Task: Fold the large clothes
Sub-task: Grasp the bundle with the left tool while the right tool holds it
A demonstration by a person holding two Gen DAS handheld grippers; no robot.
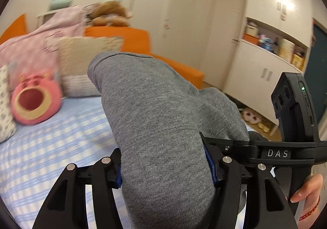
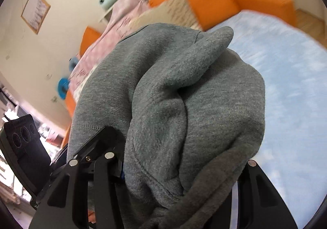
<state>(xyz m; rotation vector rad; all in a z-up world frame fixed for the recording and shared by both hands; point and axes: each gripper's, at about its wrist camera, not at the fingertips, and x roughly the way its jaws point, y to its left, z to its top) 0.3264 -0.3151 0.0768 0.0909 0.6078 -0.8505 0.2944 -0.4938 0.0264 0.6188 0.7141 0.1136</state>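
A grey fleece garment (image 1: 155, 118) fills the middle of the left wrist view, bunched thickly between the blue pads (image 1: 211, 164) of my left gripper (image 1: 165, 167), which is shut on it above the bed. In the right wrist view the same grey garment (image 2: 184, 106) is heaped in thick folds over my right gripper (image 2: 175, 169), which is shut on a fold of it. The cloth hides the right fingertips. Both grippers hold the garment lifted off the blue checked sheet (image 1: 51, 147). At the right edge a person's hand (image 1: 308, 194) holds the other gripper's black handle (image 1: 294, 110).
A pink plush bear head (image 1: 34, 102) and pillows (image 1: 87, 65) lie at the head of the bed, with a pink blanket (image 1: 40, 43) behind. An orange bed frame (image 1: 130, 39) runs along the far side. White cupboards (image 1: 271, 49) stand to the right. The pale blue sheet (image 2: 286, 86) spreads out below.
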